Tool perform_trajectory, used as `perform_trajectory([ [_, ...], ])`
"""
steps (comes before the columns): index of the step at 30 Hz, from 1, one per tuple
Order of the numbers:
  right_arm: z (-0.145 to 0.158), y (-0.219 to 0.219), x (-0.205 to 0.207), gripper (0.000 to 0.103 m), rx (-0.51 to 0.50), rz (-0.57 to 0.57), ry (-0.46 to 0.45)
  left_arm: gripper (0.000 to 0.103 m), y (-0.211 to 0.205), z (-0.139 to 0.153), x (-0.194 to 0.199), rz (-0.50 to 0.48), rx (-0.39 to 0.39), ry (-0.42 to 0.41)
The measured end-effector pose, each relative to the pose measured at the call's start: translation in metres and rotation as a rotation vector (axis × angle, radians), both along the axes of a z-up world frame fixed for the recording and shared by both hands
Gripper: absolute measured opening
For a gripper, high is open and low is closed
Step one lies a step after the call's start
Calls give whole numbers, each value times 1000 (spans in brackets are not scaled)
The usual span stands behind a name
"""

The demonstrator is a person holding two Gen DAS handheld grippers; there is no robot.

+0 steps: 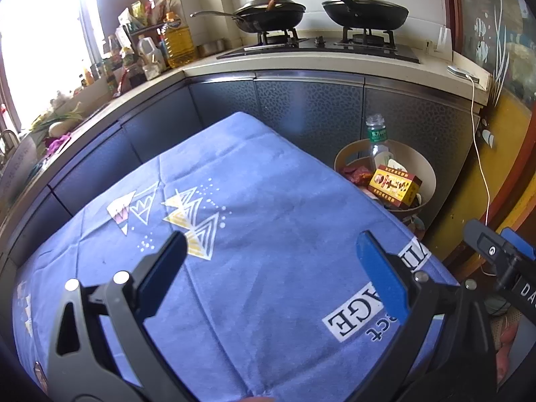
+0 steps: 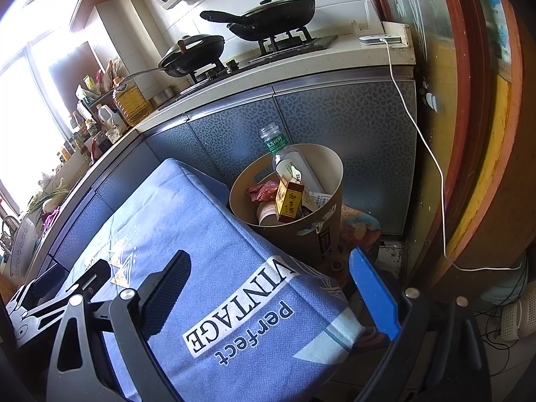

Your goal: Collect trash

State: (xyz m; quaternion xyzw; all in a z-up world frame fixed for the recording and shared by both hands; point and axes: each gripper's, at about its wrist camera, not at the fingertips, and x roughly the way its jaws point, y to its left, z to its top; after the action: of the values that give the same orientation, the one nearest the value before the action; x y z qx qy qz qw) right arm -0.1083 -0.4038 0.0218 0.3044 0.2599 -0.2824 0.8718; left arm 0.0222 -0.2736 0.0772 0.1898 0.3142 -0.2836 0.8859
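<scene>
— Tongs?
— Left gripper (image 1: 271,268) and right gripper (image 2: 271,288) both spread, empty, over woven blue cloth (image 2: 207,221).
— Trash?
— Ahead of the right tongs: round tan bin (image 2: 321,234) holding clear plastic bottle (image 2: 284,157), yellow carton (image 2: 288,201).

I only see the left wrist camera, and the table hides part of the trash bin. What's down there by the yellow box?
Observer: In the right wrist view, a pale cup sits low in the trash bin, partly behind the yellow box.
Operator: What does the cloth say? My picture cuts the word off.
Observer: The blue cloth reads "Perfect VINTAGE" in full.
Operator: Are the right jaws holding anything?
Observer: No. The right gripper has its jaws wide open and empty above the cloth's corner.
</scene>
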Motion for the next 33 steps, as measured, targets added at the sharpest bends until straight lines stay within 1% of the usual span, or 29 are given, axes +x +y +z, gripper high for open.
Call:
perform_trajectory([
  [13, 0, 0, 1, 93, -1, 1, 1, 97, 1, 0, 1, 1, -1, 5],
  [22, -1, 0, 2, 93, -2, 5, 5, 97, 4, -6, 4, 10, -2, 36],
  [28, -1, 0, 4, 93, -4, 5, 6, 97, 4, -4, 1, 1, -9, 22],
  [33, 0, -2, 3, 93, -7, -1, 4, 97, 3, -3, 0, -10, -6, 27],
])
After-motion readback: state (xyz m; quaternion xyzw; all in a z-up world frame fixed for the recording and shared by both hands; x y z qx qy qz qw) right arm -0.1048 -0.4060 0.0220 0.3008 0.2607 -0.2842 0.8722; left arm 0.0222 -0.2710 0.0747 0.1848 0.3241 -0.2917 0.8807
